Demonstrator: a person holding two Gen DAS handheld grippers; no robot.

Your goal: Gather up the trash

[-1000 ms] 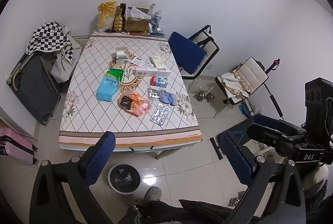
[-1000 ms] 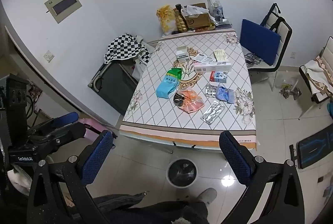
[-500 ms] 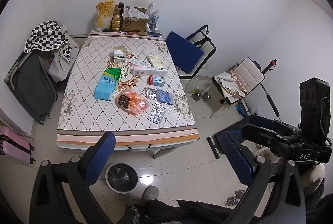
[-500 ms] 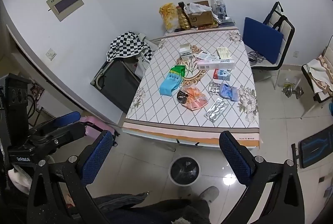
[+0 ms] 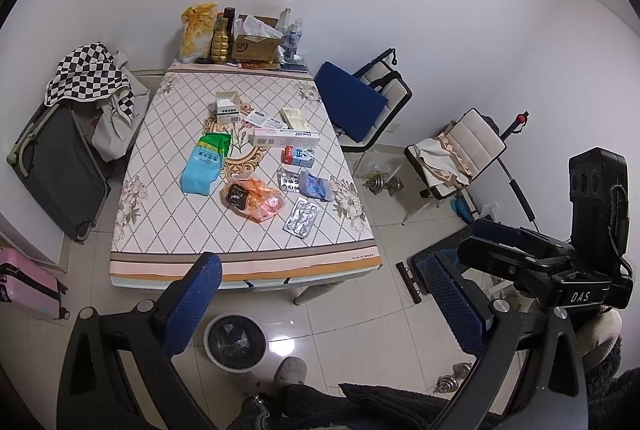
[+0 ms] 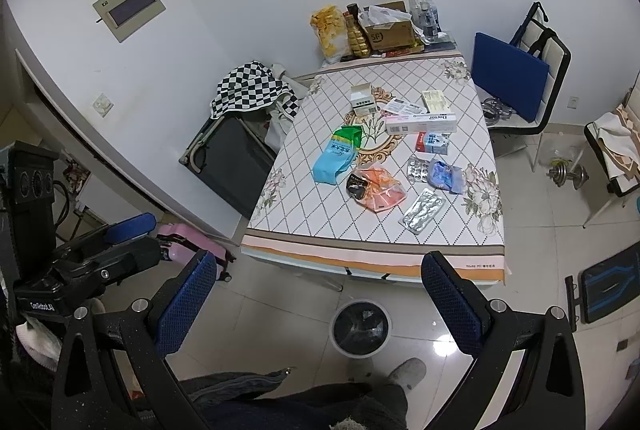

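A table [image 5: 160, 230] with a diamond-pattern cloth holds scattered trash: a blue-green bag [image 5: 206, 162], an orange wrapper [image 5: 256, 200], silver blister packs [image 5: 302, 218], a blue pouch [image 5: 316, 186] and small boxes [image 5: 284, 139]. A round bin [image 5: 235, 342] with a black liner stands on the floor before the table; it also shows in the right wrist view [image 6: 362, 326]. My left gripper [image 5: 320, 306] is open and empty, high above the floor. My right gripper [image 6: 320, 302] is open and empty, likewise far from the table [image 6: 280, 230].
A chair with a blue cushion [image 5: 352, 106] and a second chair [image 5: 456, 154] stand right of the table. A dark folded cot with checkered cloth [image 5: 60, 150] and a pink suitcase [image 5: 28, 286] are left. Dumbbells [image 5: 380, 186] lie on the floor. Bottles and a carton [image 5: 256, 44] crowd the far end.
Both grippers have drifted slightly, so the table sits a little higher and further in view. Both stay open and empty. Nothing on the table has moved.
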